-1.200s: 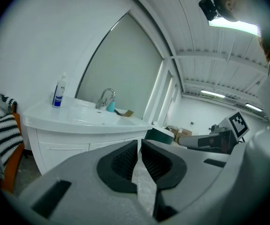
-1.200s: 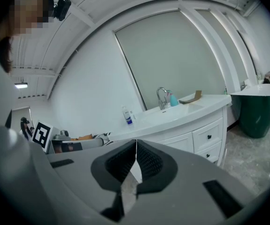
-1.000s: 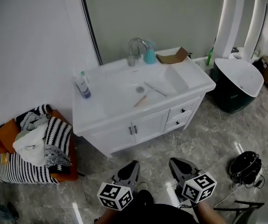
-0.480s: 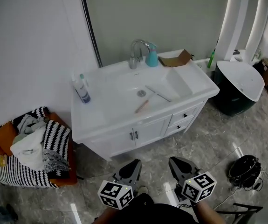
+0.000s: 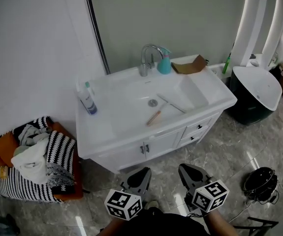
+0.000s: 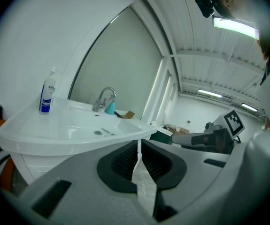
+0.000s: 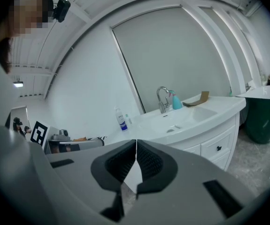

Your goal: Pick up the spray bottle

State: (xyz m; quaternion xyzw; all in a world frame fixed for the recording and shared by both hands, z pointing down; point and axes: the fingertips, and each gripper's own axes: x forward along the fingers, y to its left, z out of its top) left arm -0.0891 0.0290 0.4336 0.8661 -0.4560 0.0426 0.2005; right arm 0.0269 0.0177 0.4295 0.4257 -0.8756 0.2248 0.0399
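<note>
A teal spray bottle (image 5: 164, 63) stands upright at the back of the white vanity top (image 5: 97, 132), just right of the chrome tap (image 5: 146, 58). It also shows small in the left gripper view (image 6: 110, 108) and in the right gripper view (image 7: 177, 102). My left gripper (image 5: 141, 172) and right gripper (image 5: 183, 170) are side by side low over the floor, well short of the vanity's front. Both point toward the vanity and both are shut with nothing between the jaws (image 6: 138, 142) (image 7: 136, 142).
A white and blue bottle (image 5: 87, 100) stands at the vanity's left end. A brush (image 5: 154, 116) lies in the basin and a cardboard piece (image 5: 190, 65) at the back right. A dark round tub (image 5: 253, 97) stands right, piled clothes (image 5: 35, 156) left, a black cable coil (image 5: 259, 181) on the floor.
The vanity has come nearer and sits a little lower and to the right in the head view. Both grippers have gone forward with the person and stayed shut.
</note>
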